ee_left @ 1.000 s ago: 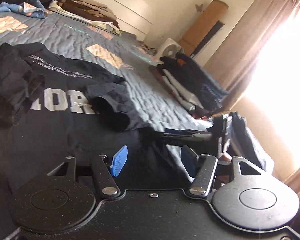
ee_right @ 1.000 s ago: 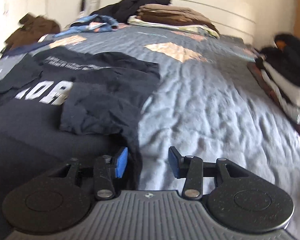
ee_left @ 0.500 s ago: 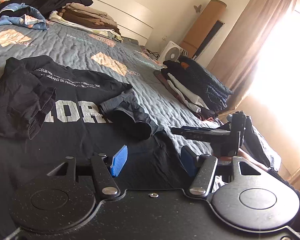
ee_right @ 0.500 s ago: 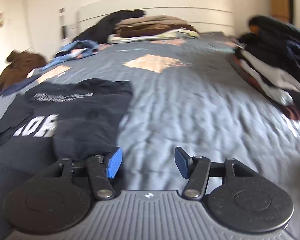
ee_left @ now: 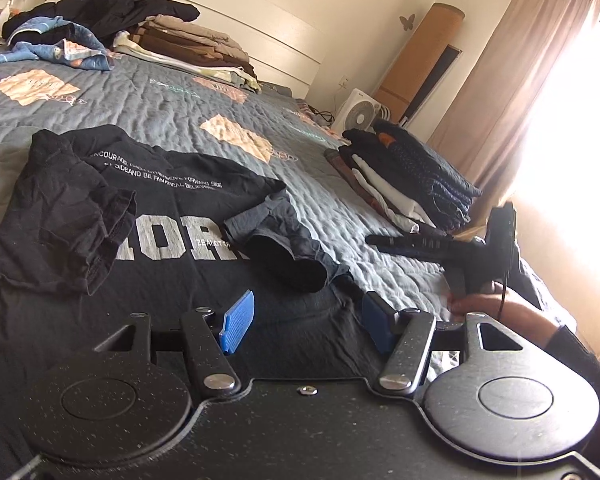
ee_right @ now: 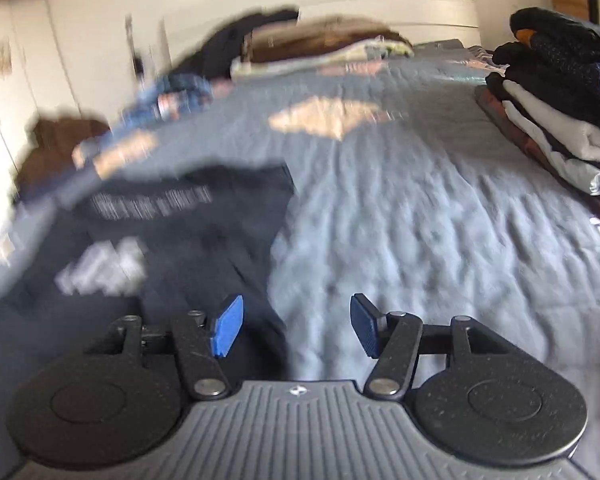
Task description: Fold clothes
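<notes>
A black T-shirt [ee_left: 152, 216] with white lettering lies flat on the grey quilted bed [ee_left: 180, 112], both sleeves folded in over the body. My left gripper [ee_left: 306, 322] is open and empty just above the shirt's lower part. My right gripper [ee_right: 292, 326] is open and empty, over the shirt's right edge [ee_right: 204, 220] where it meets the quilt [ee_right: 400, 220]. The right gripper's body also shows at the right of the left wrist view [ee_left: 460, 244], held by a hand.
A stack of folded clothes [ee_left: 412, 176] sits at the bed's right edge, also in the right wrist view [ee_right: 560, 112]. Folded and loose clothes [ee_left: 148, 36] lie by the headboard. A fan [ee_left: 358, 114] and a curtain [ee_left: 516, 92] stand beyond the bed.
Both grippers have lifted back from the shirt and stay open. The right wrist view has swung right and is blurred with motion.
</notes>
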Demonstrator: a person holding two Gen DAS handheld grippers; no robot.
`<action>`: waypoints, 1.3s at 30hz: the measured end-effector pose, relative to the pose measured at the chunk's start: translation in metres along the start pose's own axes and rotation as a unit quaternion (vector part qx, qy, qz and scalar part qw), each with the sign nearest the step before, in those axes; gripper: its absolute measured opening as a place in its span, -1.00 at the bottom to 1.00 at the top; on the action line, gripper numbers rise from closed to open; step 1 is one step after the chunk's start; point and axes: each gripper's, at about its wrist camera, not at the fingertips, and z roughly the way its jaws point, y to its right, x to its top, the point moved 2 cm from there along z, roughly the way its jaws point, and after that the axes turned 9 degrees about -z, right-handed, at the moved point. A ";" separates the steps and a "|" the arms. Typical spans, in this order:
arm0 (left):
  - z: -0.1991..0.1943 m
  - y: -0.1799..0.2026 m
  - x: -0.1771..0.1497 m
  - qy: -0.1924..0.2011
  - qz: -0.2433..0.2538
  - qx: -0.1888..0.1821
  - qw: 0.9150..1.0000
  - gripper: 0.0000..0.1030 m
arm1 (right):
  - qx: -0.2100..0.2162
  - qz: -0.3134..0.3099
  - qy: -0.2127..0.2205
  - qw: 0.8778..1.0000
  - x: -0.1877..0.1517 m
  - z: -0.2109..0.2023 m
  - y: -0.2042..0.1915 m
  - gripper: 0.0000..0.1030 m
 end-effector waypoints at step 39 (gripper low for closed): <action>0.004 0.001 -0.004 -0.014 0.027 0.012 0.999 0.19 | 0.078 0.018 -0.040 0.996 0.080 0.159 -0.018 0.36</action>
